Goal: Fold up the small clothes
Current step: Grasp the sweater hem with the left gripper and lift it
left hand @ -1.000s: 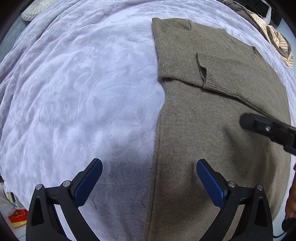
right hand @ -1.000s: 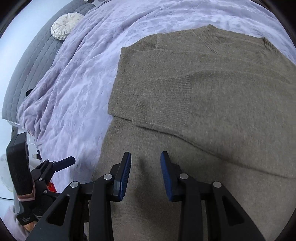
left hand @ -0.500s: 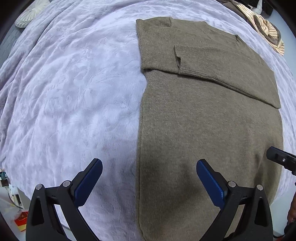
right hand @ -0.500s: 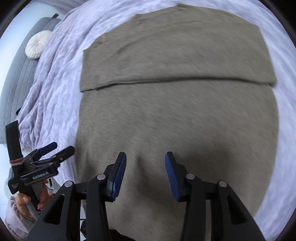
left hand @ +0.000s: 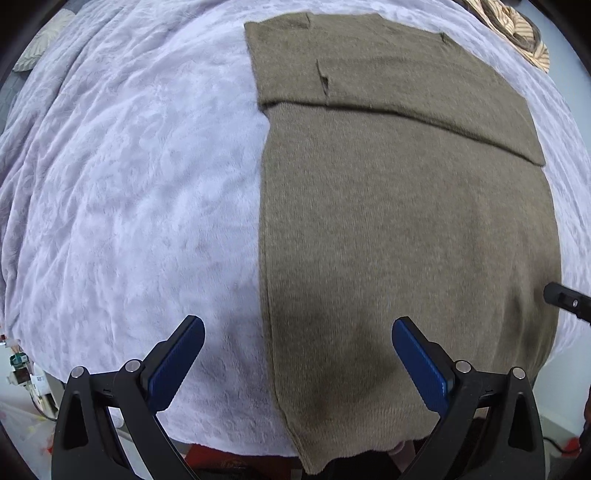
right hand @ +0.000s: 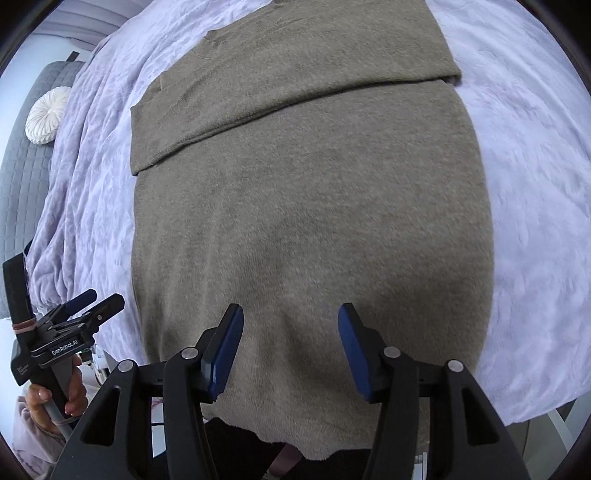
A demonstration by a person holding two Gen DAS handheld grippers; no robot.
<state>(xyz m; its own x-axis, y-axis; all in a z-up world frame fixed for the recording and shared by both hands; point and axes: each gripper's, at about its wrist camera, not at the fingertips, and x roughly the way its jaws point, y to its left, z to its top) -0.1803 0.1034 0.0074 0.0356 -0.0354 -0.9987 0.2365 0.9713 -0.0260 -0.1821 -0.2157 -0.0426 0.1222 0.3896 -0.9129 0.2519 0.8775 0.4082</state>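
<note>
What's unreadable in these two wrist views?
- Sweater bottom hem: hangs off the bed; gripper bodies cover part in both views.
- Right gripper: left view shows only one fingertip, frame edge cuts the rest.
- Striped cloth: left view, cut off at the top corner.

We read "GenRobot.AI" in white on the black body of the left gripper (right hand: 94,303); smaller print on its handle stays illegible. We find no other readable text.

Black hand-held gripper (right hand: 290,345); blue pads (right hand: 225,349); silver screws; lilac sleeve (right hand: 27,441).
</note>
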